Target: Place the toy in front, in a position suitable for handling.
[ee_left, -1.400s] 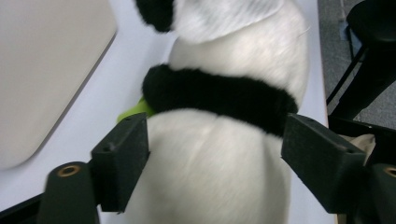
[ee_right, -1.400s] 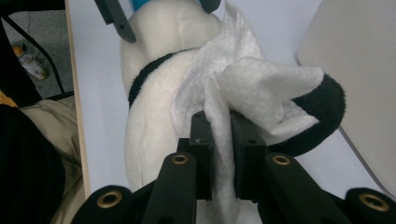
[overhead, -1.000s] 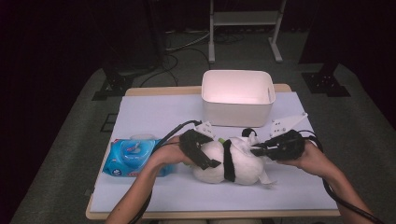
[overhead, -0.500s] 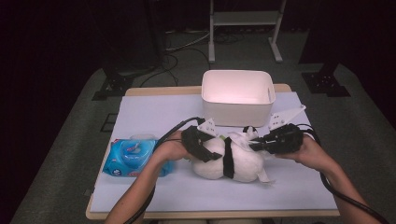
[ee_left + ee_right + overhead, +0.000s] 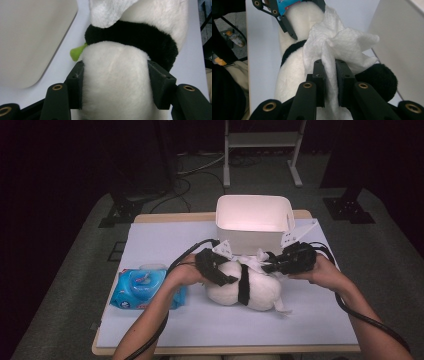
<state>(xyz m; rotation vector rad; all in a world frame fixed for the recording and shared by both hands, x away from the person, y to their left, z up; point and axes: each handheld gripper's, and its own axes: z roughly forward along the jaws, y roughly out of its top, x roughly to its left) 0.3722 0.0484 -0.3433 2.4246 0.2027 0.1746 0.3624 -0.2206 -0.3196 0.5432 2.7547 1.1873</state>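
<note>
Firmly, the left gripper (image 5: 116, 87) clamped the plush panda (image 5: 245, 285), so the right gripper (image 5: 329, 82), pinching the white wipe (image 5: 337, 42), needed only gentle strokes.

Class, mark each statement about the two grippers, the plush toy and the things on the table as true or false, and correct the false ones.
1. The left gripper clamps the white plush toy. True.
2. The right gripper is open and holds nothing. False: it is shut on a white wipe.
3. The plush toy lies inside the white bin. False: it lies on the table in front of the bin.
4. A blue wipes pack lies on the table on the left gripper's side. True.
</note>
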